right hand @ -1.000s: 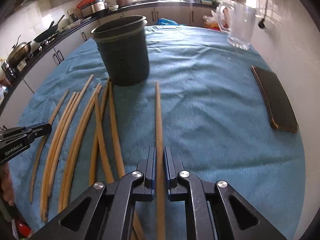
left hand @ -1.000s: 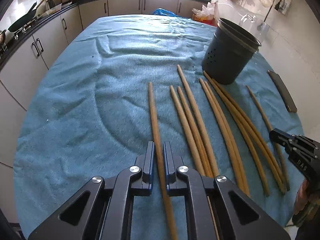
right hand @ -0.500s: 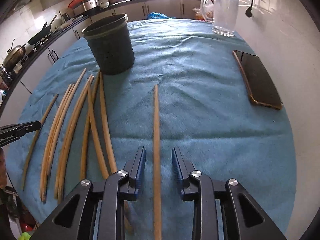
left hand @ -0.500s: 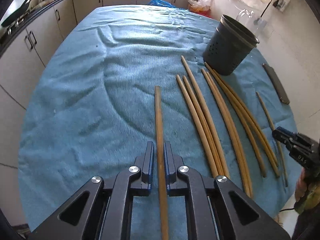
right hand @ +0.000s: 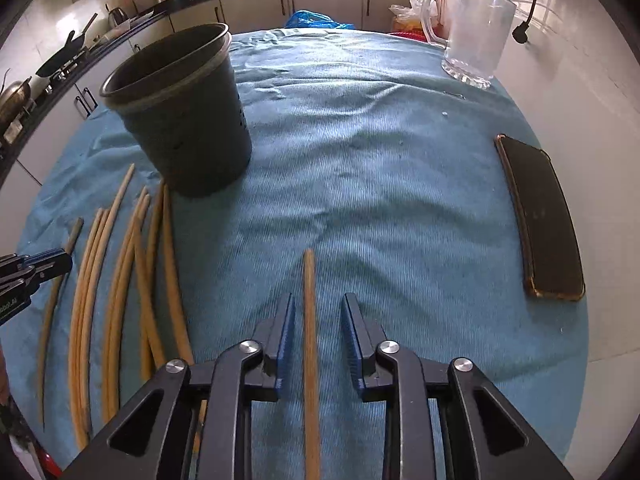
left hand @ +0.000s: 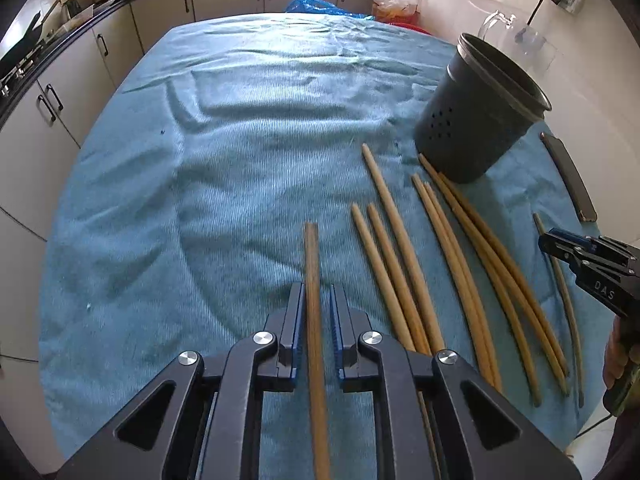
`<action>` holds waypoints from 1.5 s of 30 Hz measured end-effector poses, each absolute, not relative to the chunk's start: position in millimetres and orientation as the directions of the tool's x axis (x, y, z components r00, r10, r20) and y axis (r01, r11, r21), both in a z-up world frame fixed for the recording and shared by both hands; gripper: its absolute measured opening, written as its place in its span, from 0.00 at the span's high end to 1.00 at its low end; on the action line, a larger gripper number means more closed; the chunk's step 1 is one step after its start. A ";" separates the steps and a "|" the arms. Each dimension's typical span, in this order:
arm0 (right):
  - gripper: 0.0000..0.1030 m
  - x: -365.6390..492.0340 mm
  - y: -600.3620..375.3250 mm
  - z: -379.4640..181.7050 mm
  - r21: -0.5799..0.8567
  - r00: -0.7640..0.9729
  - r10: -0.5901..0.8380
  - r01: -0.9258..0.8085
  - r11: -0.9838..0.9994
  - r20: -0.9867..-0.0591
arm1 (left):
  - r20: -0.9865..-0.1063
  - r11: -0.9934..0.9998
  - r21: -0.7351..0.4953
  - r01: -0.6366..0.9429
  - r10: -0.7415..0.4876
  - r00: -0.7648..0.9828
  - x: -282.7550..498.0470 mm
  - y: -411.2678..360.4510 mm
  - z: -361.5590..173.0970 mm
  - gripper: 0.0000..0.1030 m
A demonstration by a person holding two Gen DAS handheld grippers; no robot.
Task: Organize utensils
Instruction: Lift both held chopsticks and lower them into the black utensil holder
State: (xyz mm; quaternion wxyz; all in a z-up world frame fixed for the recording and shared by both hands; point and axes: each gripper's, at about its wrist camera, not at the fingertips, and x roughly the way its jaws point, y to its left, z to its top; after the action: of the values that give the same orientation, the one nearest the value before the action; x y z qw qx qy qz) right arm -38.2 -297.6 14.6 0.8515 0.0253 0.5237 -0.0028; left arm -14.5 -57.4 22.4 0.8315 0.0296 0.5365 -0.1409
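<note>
A wooden chopstick point(left hand: 312, 264) lies on the blue cloth between the jaws of my left gripper point(left hand: 318, 286). The jaws stand narrowly apart, with a sliver of cloth showing on the stick's right side. My right gripper point(right hand: 318, 296) straddles another chopstick point(right hand: 308, 300); its jaws are closing, with a gap still on both sides. Several more chopsticks point(left hand: 400, 248) point(right hand: 120, 280) lie side by side between the two. The dark perforated holder point(left hand: 476, 120) point(right hand: 180, 120) stands upright behind them. Each gripper shows at the edge of the other's view: right gripper point(left hand: 560, 246), left gripper point(right hand: 60, 262).
A dark phone point(right hand: 540, 220) point(left hand: 568, 176) lies near the table's right edge. A glass mug point(right hand: 476, 28) stands at the far right corner. The blue cloth point(left hand: 240, 160) is wrinkled at the far side. Kitchen cabinets run behind and to the left.
The right jaws came off their chopstick and stand apart. The left jaws have loosened slightly. Both grippers have slid forward along their sticks, so less stick shows ahead of them.
</note>
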 end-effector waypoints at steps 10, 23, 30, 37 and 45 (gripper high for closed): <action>0.94 -53.0 -302.0 36.9 0.106 0.532 0.074 0.029 0.994 -0.843 | -0.850 0.957 -0.115 0.267 -0.234 0.471 -35.2 -50.9 47.9 0.93; 0.94 -144.1 -304.2 132.2 0.129 0.755 0.070 0.019 0.992 -0.652 | -0.669 0.941 -0.089 0.325 -0.299 0.681 -128.6 -47.2 144.3 0.94; 0.94 -188.0 -297.2 159.1 0.130 0.813 0.069 0.009 0.991 -0.578 | -0.590 0.941 -0.062 0.331 -0.302 0.749 -173.8 -45.6 167.1 0.94; 0.94 -209.3 -288.8 181.1 0.124 0.857 0.071 -0.008 0.992 -0.511 | -0.527 0.933 -0.075 0.352 -0.337 0.780 -196.8 -43.9 188.1 0.94; 0.94 -196.9 -285.3 205.9 0.135 0.883 0.087 -0.027 0.991 -0.461 | -0.461 0.922 -0.080 0.379 -0.371 0.806 -177.4 -61.7 220.6 0.94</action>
State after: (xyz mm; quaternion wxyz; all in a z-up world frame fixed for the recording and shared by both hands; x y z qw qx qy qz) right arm -196.9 -285.3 205.9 0.9683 0.0623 0.2401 0.0294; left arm -177.4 -61.7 220.6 0.9503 0.0080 0.2407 -0.1974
